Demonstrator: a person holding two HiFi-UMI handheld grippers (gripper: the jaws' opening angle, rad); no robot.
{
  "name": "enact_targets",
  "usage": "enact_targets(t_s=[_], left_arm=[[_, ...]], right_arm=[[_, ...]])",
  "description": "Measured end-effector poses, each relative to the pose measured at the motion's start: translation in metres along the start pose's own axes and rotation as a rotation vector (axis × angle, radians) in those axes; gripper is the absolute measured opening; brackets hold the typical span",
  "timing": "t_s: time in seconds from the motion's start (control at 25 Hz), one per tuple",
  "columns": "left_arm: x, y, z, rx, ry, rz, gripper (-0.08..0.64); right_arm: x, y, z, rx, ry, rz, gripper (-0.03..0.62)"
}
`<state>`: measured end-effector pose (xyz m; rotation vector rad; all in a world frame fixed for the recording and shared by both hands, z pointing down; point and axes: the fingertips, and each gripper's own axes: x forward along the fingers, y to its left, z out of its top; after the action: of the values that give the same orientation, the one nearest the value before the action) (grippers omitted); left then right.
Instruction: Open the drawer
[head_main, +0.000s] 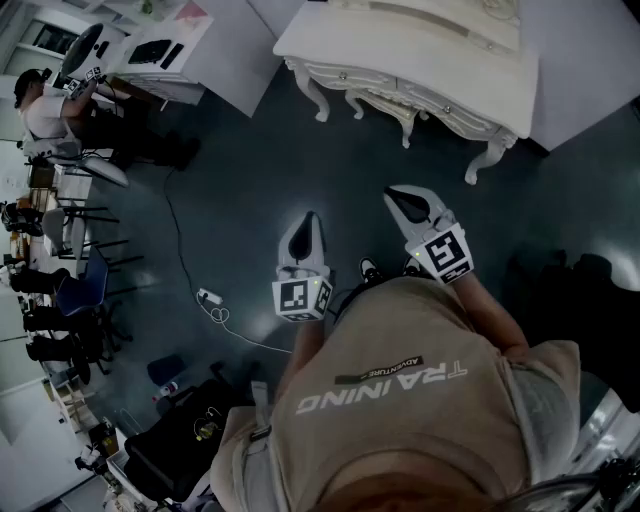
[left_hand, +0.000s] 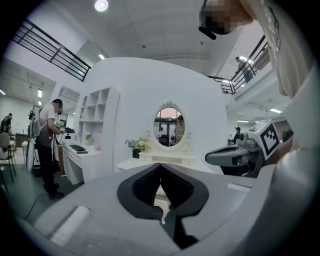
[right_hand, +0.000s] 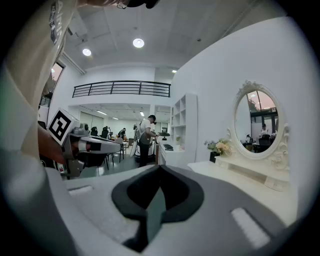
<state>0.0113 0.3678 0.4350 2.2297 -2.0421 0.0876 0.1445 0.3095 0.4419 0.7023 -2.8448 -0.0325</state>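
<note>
Ahead of you, across the dark, smooth floor (head_main: 240, 170), a white dressing surface (head_main: 420, 45) stands on curled, carved legs. Its drawer (head_main: 445, 110), scallop-edged with a small round knob, sits flush. Your left tongs (head_main: 306, 225) and right tongs (head_main: 408, 203) are pinched tip to tip, empty, well short of the drawer. An oval, ornate-framed mirror (left_hand: 169, 126) rises behind.

The person holds both arms forward, the left gripper (head_main: 308, 226) and right gripper (head_main: 401, 201) side by side, nearly level, jaws closed on nothing.
</note>
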Motion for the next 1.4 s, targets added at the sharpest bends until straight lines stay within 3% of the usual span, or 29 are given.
enact_targets(t_s=[0.56, 1.12, 1.28, 1.4], left_arm=[[0.033, 0.034, 0.006, 0.011, -0.006, -0.095, 0.007], [0.075, 0.084, -0.002, 0.016, 0.000, -0.267, 0.006], [0.085, 0.091, -0.006, -0.001, 0.005, -0.264, 0.006], [0.102, 0.096, -0.010, -0.003, 0.006, -0.241, 0.007]], right_arm=[[0.037, -0.008, 0.008, 0.008, -0.005, -0.083, 0.003], [0.090, 0.002, 0.001, 0.020, 0.045, -0.216, 0.003], [0.103, -0.001, -0.010, -0.005, 0.088, -0.210, 0.003], [0.115, -0.018, -0.011, 0.026, 0.064, -0.191, 0.003]])
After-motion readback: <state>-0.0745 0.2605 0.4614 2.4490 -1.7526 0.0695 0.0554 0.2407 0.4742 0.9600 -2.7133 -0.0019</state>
